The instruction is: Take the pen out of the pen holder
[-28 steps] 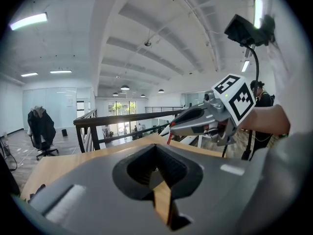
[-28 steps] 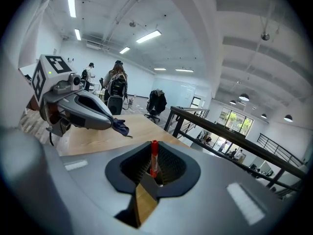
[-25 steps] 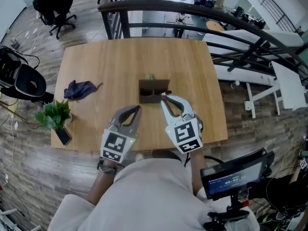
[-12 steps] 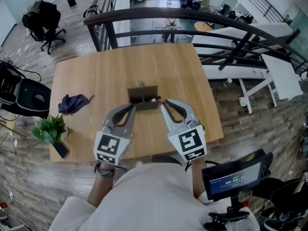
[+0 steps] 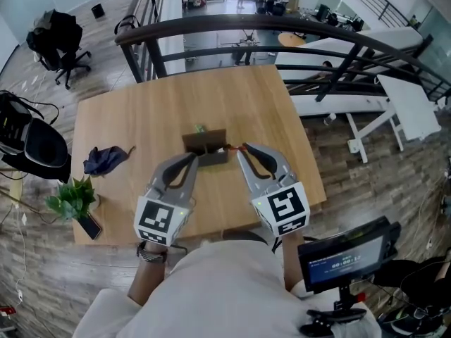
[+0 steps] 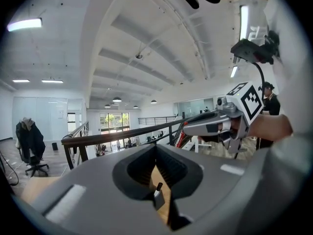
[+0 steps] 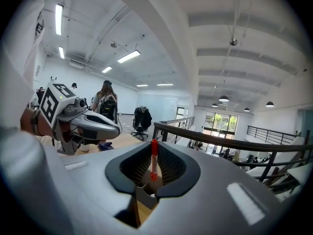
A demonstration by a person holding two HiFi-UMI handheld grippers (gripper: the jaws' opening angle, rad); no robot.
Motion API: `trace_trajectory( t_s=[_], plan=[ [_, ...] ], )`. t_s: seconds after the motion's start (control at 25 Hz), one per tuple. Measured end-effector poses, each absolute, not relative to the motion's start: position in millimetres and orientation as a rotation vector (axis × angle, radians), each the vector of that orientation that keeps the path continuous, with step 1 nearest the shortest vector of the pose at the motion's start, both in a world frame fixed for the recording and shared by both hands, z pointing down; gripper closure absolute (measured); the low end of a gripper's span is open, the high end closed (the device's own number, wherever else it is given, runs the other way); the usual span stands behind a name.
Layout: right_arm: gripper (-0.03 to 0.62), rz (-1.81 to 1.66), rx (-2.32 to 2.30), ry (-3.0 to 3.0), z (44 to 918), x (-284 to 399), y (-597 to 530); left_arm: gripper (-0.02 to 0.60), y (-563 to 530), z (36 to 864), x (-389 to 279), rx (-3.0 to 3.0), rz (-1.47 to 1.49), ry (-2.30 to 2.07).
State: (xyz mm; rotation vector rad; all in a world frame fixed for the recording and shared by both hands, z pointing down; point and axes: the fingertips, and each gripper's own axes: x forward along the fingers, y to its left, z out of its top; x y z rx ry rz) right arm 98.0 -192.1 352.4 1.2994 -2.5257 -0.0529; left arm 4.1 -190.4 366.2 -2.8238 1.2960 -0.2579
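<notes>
A brown pen holder (image 5: 205,142) stands mid-table, with something green (image 5: 200,127) at its far side. My right gripper (image 5: 242,149) is shut on a red pen (image 5: 234,147) just off the holder's right near corner. In the right gripper view the pen (image 7: 154,158) stands upright between the jaw tips of the right gripper (image 7: 154,147). My left gripper (image 5: 192,160) lies at the holder's left near corner. In the left gripper view the left gripper (image 6: 156,148) has its jaw tips together with nothing seen between them; the holder is hidden there.
A dark blue cloth (image 5: 106,159) lies at the table's left. A small green plant (image 5: 72,197) and a phone (image 5: 90,225) sit at the near left corner. A dark railing (image 5: 282,28) runs behind the table (image 5: 162,104). A screen (image 5: 345,255) stands at lower right.
The left gripper has closed in on the holder's left near corner. The right gripper keeps the red pen by the holder's right side. The head view has shifted a little.
</notes>
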Motion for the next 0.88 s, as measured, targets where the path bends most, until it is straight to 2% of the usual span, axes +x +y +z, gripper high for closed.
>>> trace_trajectory(
  t_s=[0.88],
  plan=[
    [0.557,-0.054,1.252,-2.578,347.1,73.6,-197.1,0.581,-192.0,362.4,-12.5,-2.817,-0.263,1.314]
  ],
)
